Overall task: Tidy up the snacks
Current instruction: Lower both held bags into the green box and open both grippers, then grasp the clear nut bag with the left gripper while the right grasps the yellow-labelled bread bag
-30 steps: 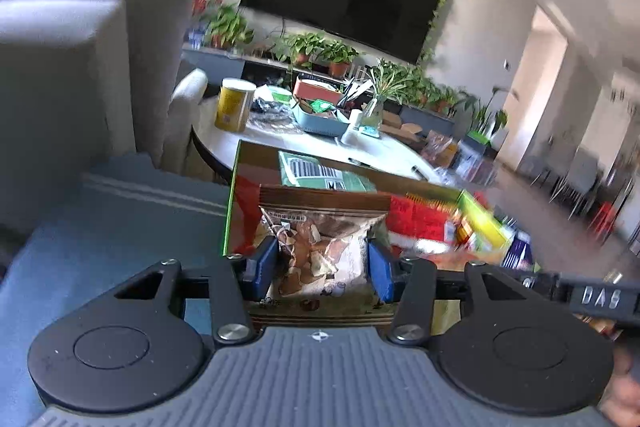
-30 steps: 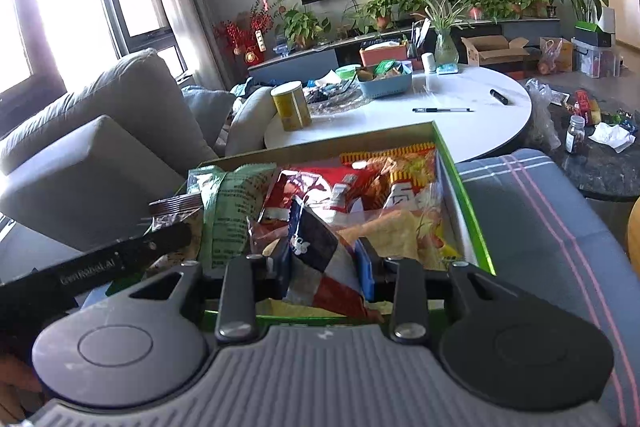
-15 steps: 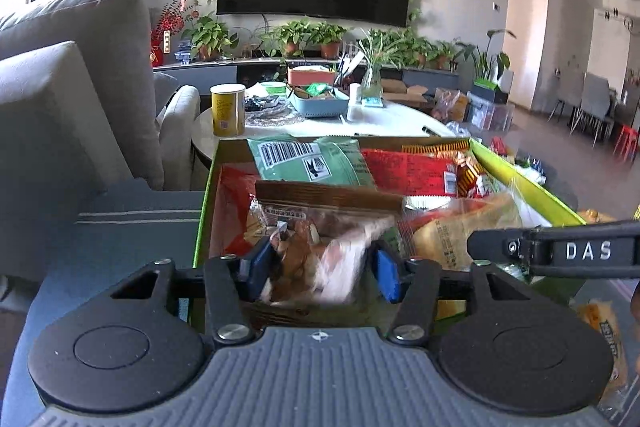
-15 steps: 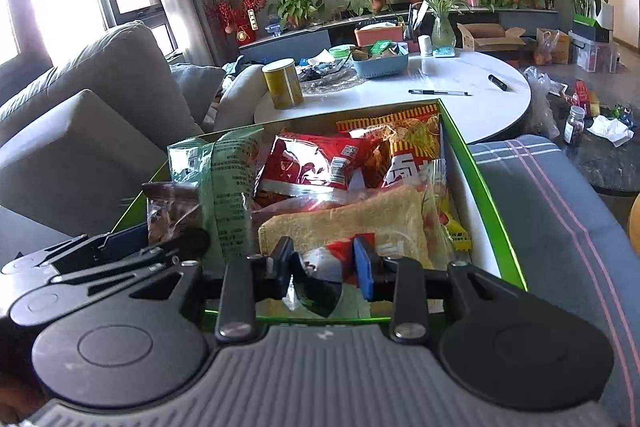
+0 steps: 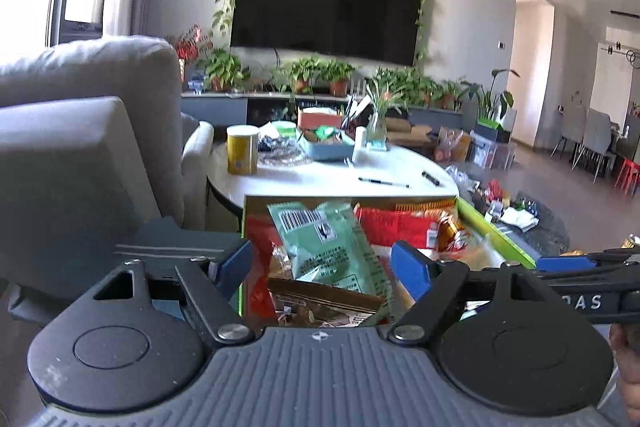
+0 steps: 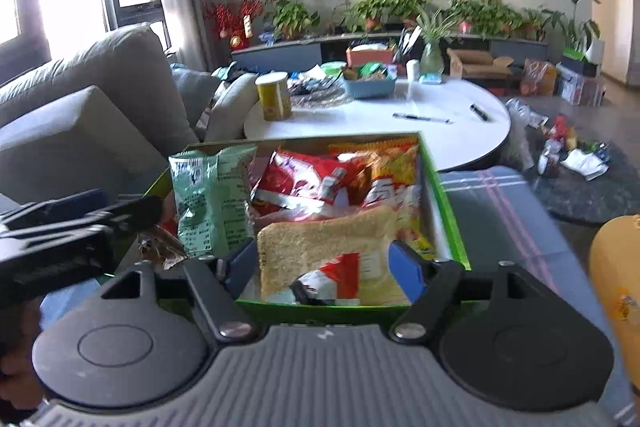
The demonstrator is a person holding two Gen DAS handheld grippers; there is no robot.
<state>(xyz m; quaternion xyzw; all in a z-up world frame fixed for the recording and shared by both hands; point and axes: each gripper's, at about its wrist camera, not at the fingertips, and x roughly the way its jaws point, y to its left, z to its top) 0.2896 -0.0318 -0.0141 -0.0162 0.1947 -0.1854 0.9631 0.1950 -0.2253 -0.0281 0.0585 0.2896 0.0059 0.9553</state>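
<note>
Both tongs are held side by side, tilted down over the green snack box (image 6: 450, 211). Left gripper (image 5: 322, 263) and right gripper (image 6: 326, 263) have just been opening; nothing is pinched. Green packet (image 5: 328, 247), red packets (image 6: 304, 183) and bread pack (image 6: 328, 243) lie inside the box.

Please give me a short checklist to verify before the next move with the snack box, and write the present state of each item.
1. Left gripper released: ok, jaws have just been opening, pads clear of the green packet.
2. Right gripper released: ok, jaws have just been opening, nothing pinched.
3. Bread pack inside the green box: ok.
4. Red packets inside the box: ok.
5. Grippers apart from each other: ok.
6. Snacks left outside the box: cannot tell.
</note>
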